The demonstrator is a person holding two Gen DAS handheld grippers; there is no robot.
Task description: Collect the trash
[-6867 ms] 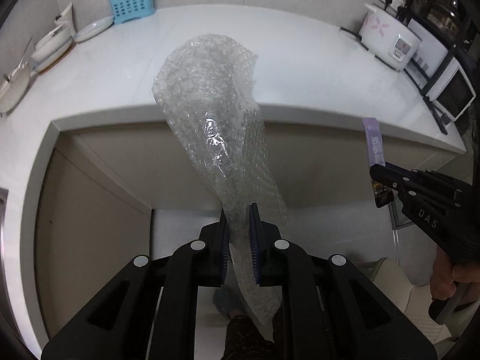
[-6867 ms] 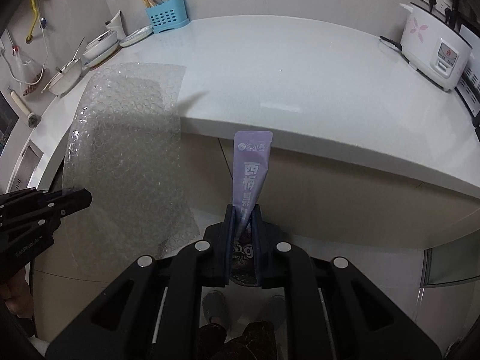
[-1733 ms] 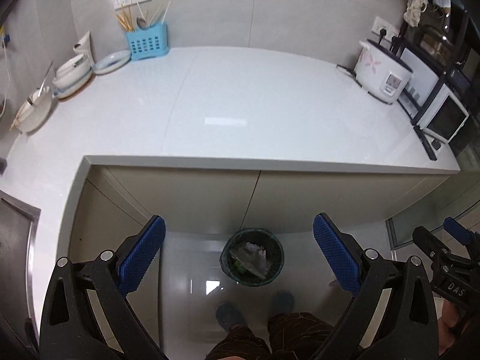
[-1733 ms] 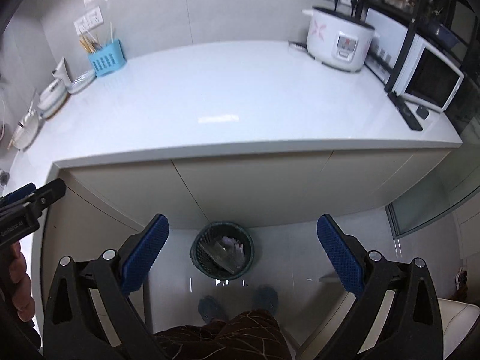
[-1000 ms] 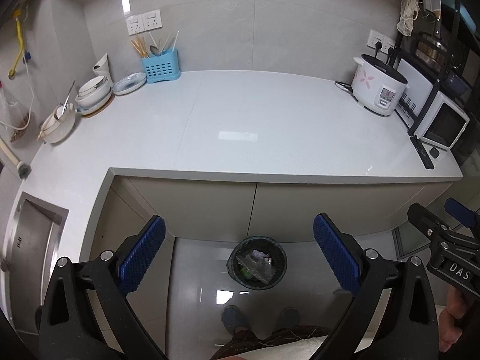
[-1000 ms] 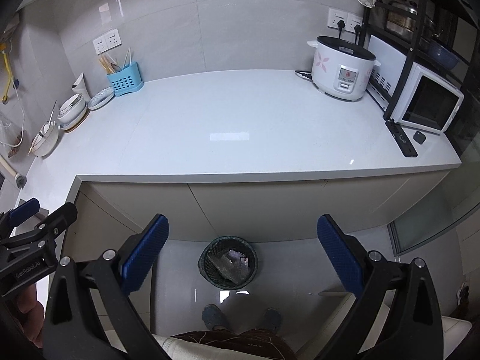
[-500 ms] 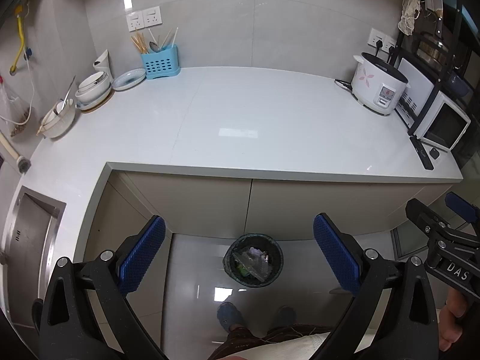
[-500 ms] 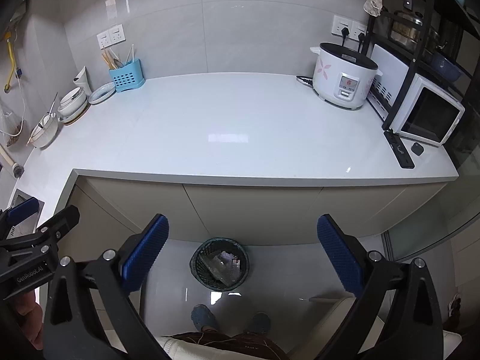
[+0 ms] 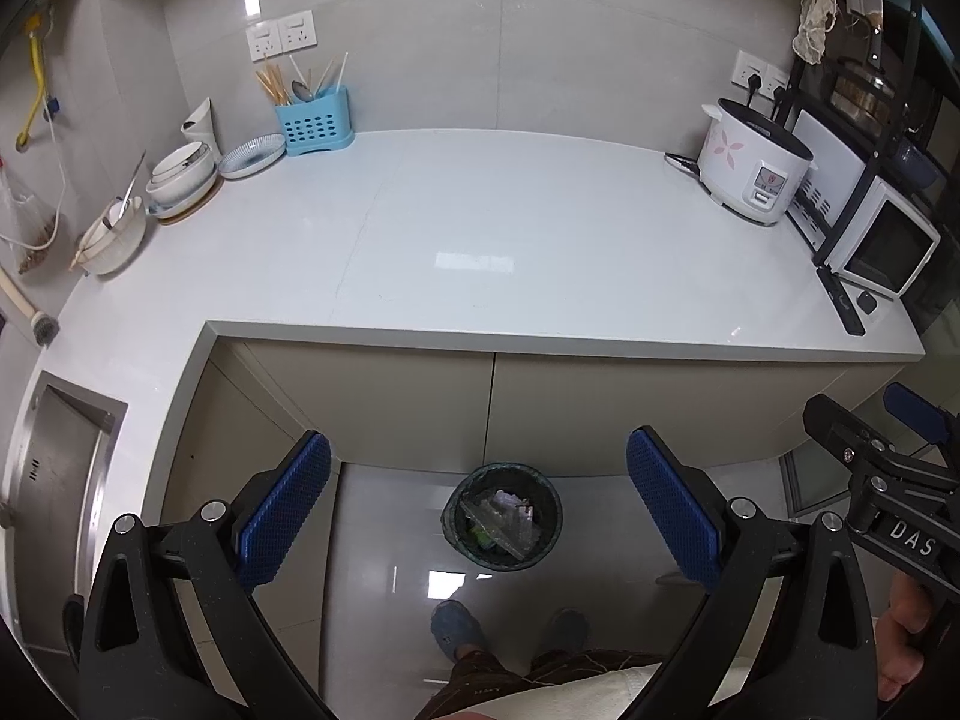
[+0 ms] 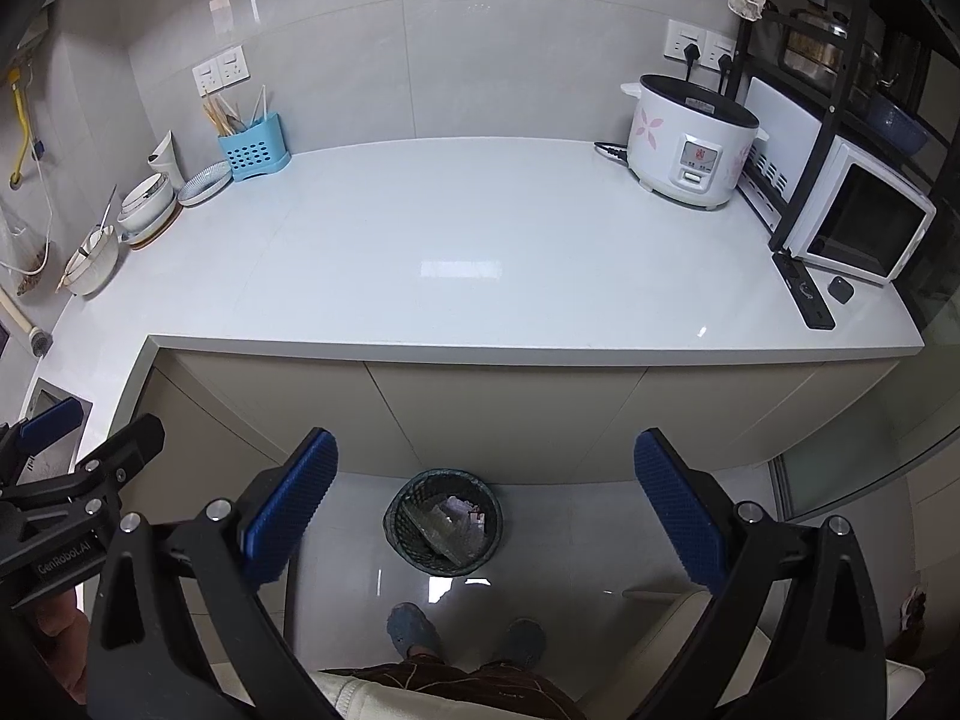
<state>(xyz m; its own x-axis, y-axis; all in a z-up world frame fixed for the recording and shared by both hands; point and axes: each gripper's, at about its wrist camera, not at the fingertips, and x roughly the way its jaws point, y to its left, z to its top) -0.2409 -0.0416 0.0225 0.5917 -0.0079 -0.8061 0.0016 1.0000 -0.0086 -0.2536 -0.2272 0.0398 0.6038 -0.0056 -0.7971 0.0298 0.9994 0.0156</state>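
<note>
1. The left gripper (image 9: pixel 478 507) was spread wide, holding nothing, above the waste bin (image 9: pixel 501 517).
2. The right gripper (image 10: pixel 485 507) likewise gaped empty over the bin.
3. Bubble wrap (image 10: pixel 441 527) lay inside the bin, below the countertop (image 10: pixel 456 252).

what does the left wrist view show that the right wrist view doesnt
Only the left wrist view shows the right gripper, open. Only the right wrist view shows the left gripper, open. Both share the white countertop, rice cooker, blue utensil holder and the waste bin on the floor with bubble wrap inside.
</note>
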